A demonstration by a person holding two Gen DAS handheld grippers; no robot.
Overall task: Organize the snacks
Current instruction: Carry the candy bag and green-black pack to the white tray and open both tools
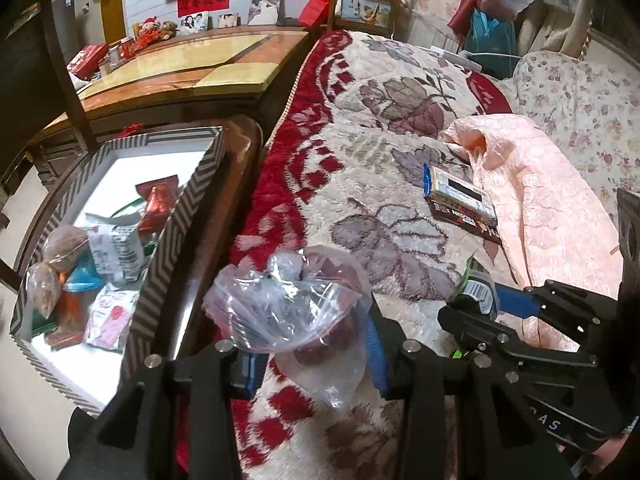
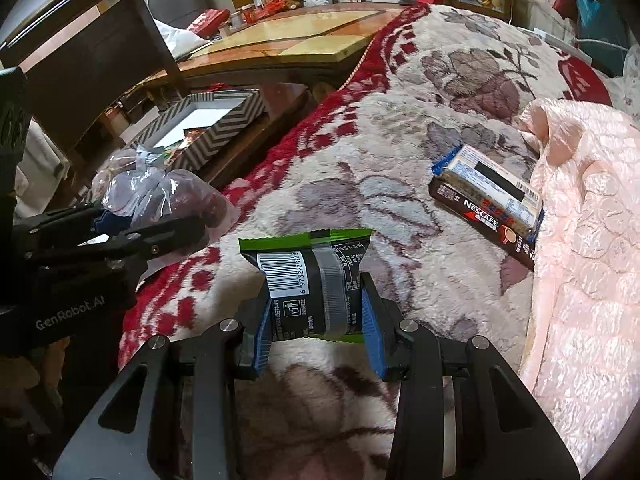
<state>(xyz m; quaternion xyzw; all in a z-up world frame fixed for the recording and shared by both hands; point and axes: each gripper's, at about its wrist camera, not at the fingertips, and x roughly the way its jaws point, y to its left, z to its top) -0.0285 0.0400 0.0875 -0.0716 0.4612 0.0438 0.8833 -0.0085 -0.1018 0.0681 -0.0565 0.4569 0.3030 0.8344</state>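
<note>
Both tongs are loaded. The left gripper [image 1: 312,344] is clamped on a clear plastic bag of dark red fruit [image 1: 296,300], low in the frame's centre. The right gripper [image 2: 316,332] pinches a green-and-black snack packet [image 2: 308,280]. The chevron-patterned box [image 1: 180,240] sits at lower left. I'd bring each over its white floor before letting go, bag first, since it sags.
</note>
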